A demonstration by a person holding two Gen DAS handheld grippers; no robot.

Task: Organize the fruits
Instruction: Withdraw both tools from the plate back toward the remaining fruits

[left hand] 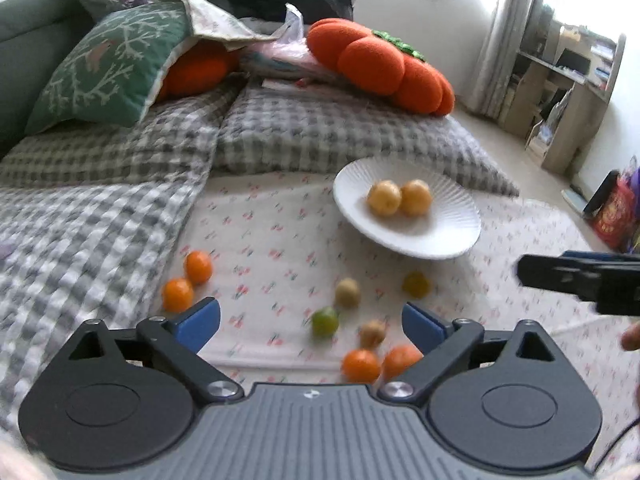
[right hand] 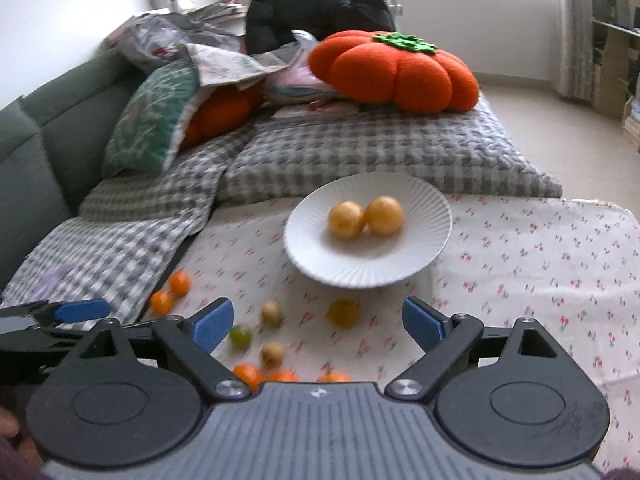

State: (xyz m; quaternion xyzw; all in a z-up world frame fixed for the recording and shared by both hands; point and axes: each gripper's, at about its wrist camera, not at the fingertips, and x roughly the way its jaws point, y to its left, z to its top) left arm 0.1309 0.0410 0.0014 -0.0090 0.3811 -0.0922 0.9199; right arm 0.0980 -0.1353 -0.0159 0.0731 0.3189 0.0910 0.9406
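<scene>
A white ribbed plate (left hand: 448,236) (right hand: 420,208) stands on the flowered cloth and carries two yellow fruits (left hand: 399,197) (right hand: 365,216). Loose on the cloth in front of it lie several small fruits: two oranges (left hand: 187,280) (right hand: 170,292) at the left, a green one (left hand: 325,321) (right hand: 241,336), yellowish-brown ones (left hand: 347,292) (right hand: 272,314), and more oranges (left hand: 361,365) (right hand: 247,374) close to the camera. My left gripper (left hand: 311,326) stands open above the loose fruit, holding nothing. My right gripper (right hand: 318,326) is open too, empty, short of the plate.
Checked grey cushions (left hand: 320,128) and a blanket border the cloth at the back and left. Orange pumpkin pillows (left hand: 380,60) (right hand: 394,72) and a green pillow (left hand: 108,64) lie behind. The right gripper's tip (left hand: 580,276) shows at the right edge; a shelf (left hand: 560,92) stands far right.
</scene>
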